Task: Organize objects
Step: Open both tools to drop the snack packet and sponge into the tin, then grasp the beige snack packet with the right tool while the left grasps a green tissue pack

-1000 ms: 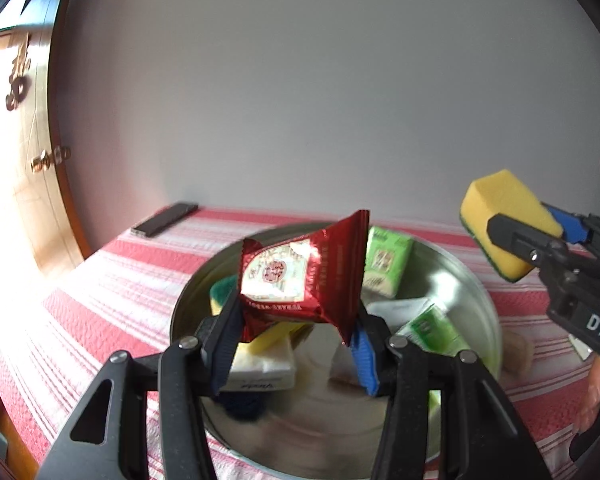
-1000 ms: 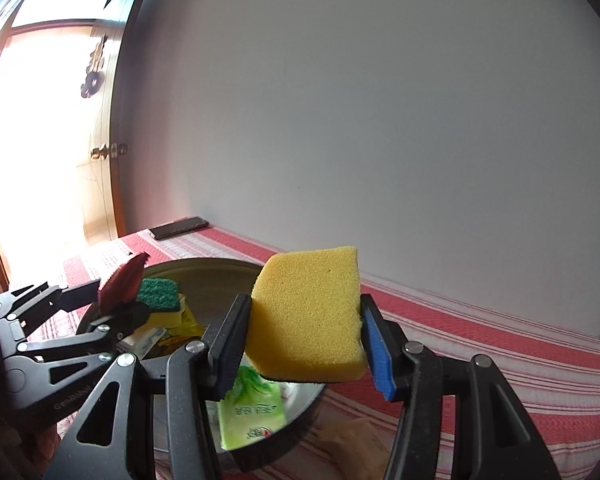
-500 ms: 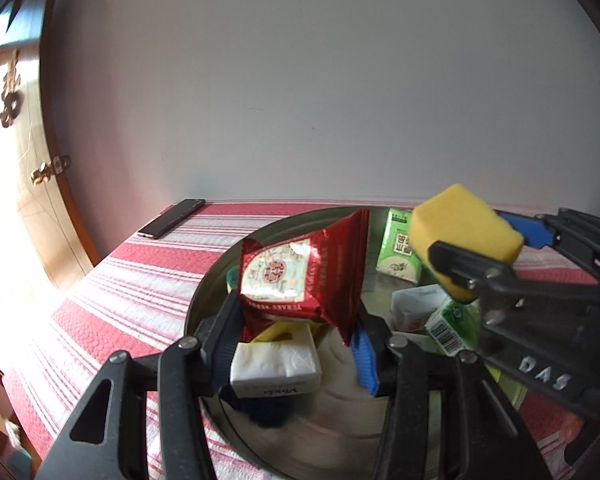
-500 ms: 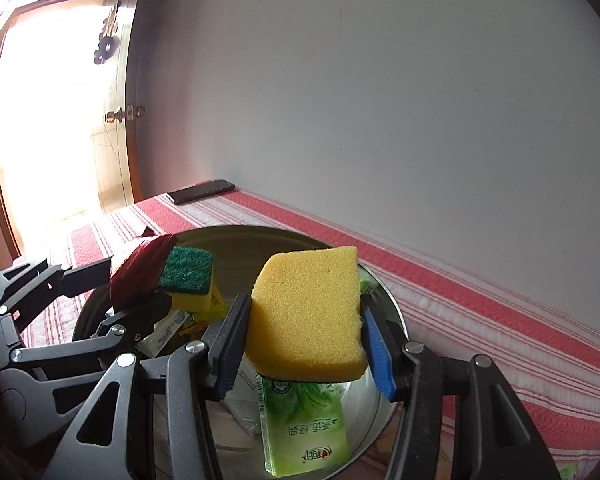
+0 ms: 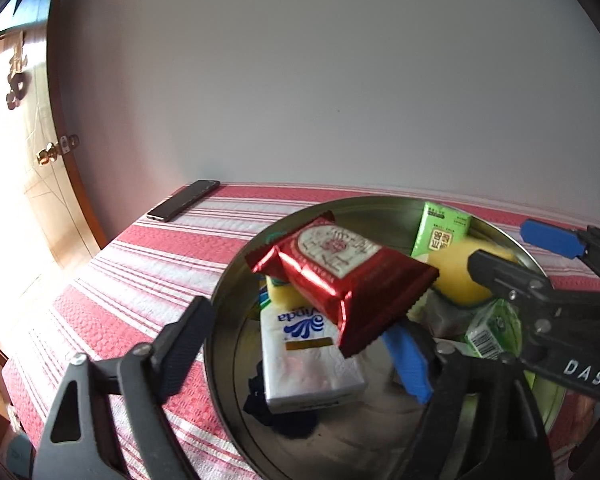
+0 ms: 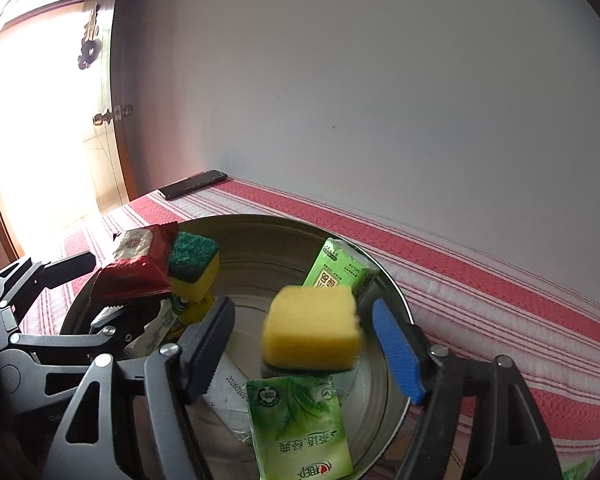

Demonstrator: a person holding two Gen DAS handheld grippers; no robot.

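Observation:
A round metal basin (image 5: pixel 236 276) (image 6: pixel 384 280) stands on the red-striped cloth. My left gripper (image 5: pixel 296 352) is open over it; the red snack packet (image 5: pixel 344 276) (image 6: pixel 136 264) has left the jaws and tilts above the pile. My right gripper (image 6: pixel 304 340) is open; the yellow sponge (image 6: pixel 312 328) (image 5: pixel 460 276), blurred, drops between its fingers into the basin. Inside lie a white tissue pack (image 5: pixel 304 356), a green-topped sponge (image 6: pixel 194 260), and green packs (image 6: pixel 300 420) (image 6: pixel 336 268).
A black phone (image 5: pixel 184 200) (image 6: pixel 192 185) lies at the table's far left corner by the wall. A wooden door (image 5: pixel 32 152) stands left of the table. The striped cloth (image 6: pixel 500 300) stretches right of the basin.
Both grippers opened. The red packet slipped from the left jaws and tipped flat. The yellow sponge fell from the right jaws into the basin.

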